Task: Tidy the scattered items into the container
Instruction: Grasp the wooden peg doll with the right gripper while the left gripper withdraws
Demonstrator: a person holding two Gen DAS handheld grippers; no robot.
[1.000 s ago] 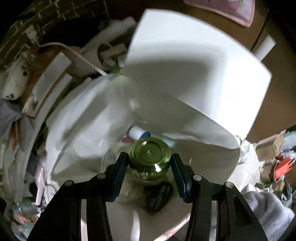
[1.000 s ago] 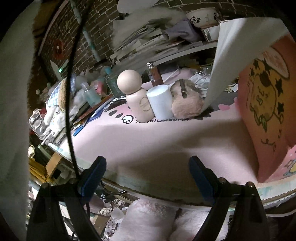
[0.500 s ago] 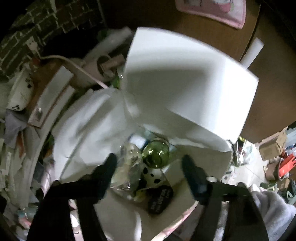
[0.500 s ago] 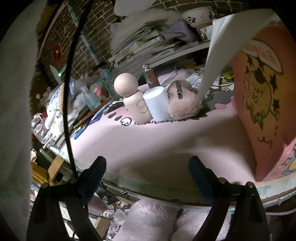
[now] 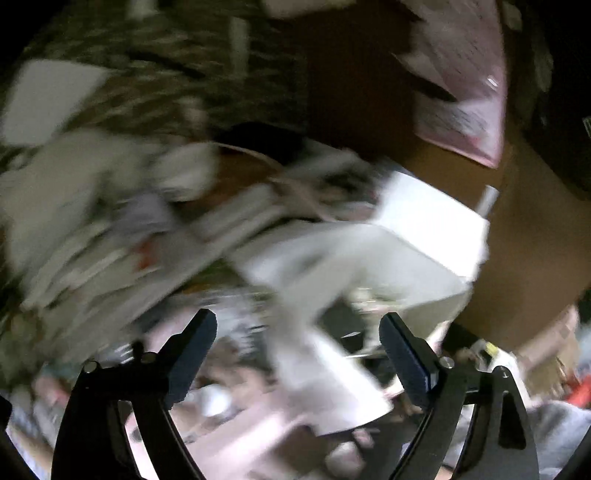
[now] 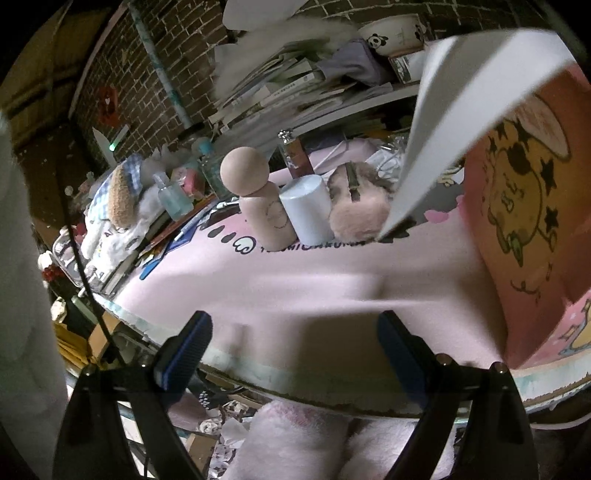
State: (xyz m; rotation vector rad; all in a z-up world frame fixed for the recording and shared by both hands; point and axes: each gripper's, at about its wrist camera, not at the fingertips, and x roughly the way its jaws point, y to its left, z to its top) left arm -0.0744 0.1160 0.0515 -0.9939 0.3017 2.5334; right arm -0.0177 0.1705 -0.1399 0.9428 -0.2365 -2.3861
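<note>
The left wrist view is badly motion-blurred. My left gripper [image 5: 297,328] is open and empty, away from the white-lined box [image 5: 424,229], which shows as a pale smear ahead. My right gripper [image 6: 293,330] is open and empty, low over the front edge of the pink mat [image 6: 314,280]. On the mat's far side stand a pink ball-capped bottle [image 6: 258,199], a white cylinder [image 6: 308,210] and a furry pink pouch [image 6: 358,210]. The pink cartoon box [image 6: 528,206] stands at the right with its white flap [image 6: 454,107] raised.
A cluttered shelf of books and papers [image 6: 306,88] with a panda bowl [image 6: 391,33] runs along the brick wall behind. Small bottles [image 6: 173,195], a plush item [image 6: 118,195] and pens crowd the mat's left. A black cable [image 6: 79,258] hangs at left.
My left gripper has let go of the green bottle inside the box, opened wide and swung fast away from it. My right gripper has hardly moved and stays open.
</note>
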